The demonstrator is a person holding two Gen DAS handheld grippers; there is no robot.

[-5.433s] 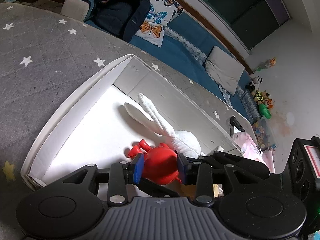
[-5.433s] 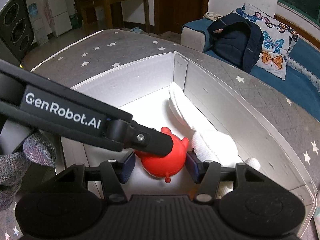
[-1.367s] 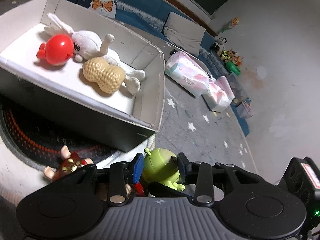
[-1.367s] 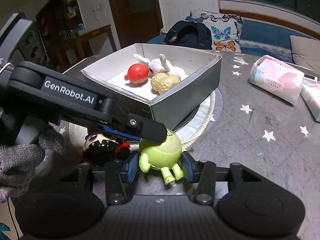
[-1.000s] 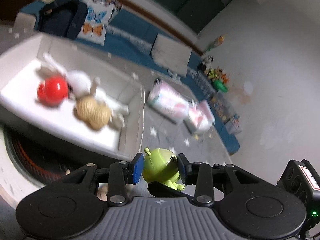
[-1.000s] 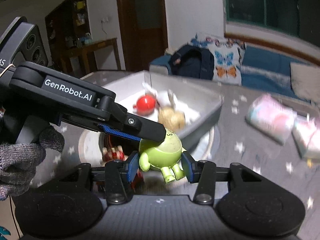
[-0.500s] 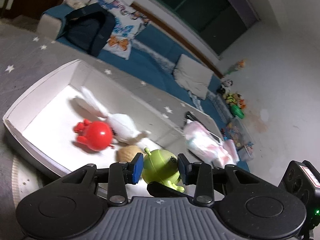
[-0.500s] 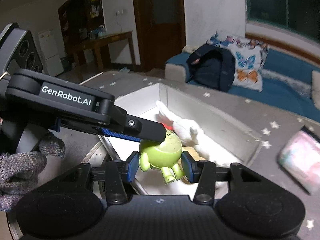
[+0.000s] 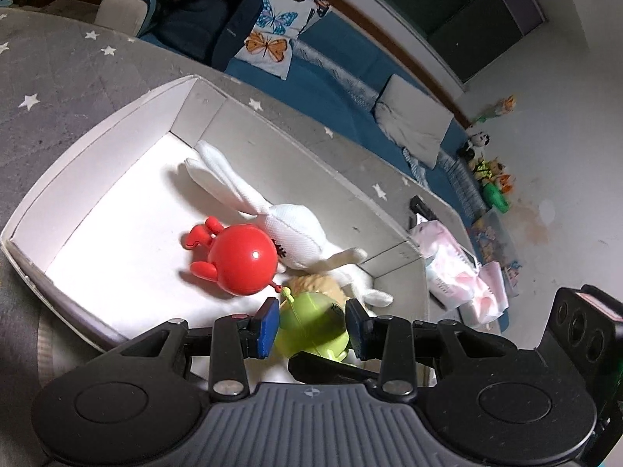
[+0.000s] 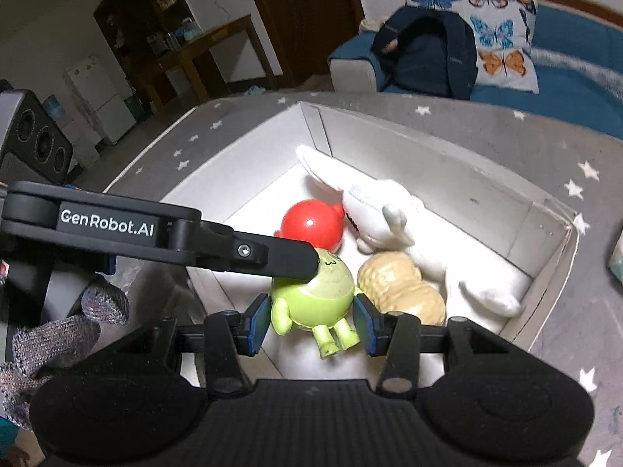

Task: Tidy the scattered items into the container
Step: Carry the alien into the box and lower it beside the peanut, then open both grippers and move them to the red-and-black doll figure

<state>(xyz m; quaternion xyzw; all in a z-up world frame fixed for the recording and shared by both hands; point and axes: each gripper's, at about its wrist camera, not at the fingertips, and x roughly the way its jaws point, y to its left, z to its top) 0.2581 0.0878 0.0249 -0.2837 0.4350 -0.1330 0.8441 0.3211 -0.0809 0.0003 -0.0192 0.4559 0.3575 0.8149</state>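
Now the green toy [image 10: 311,295], which a moment ago hung over the grey star-patterned surface beside the box [image 9: 97,132], sits above the box's near corner, low centre of both frames, so only the drop remains. Both tongs clamp it together: right tongs [image 10: 311,321] on its flanks, left tongs [image 9: 311,327] across its head. Both point steeply down. The red toy [image 9: 241,258], white rabbit [image 9: 296,233] and peanut [image 10: 401,288] lie inside.

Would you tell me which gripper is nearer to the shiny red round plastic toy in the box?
Left. Both clamp the green round plastic toy; the left gripper reaches just beside the red toy, while the right gripper sits farther back.
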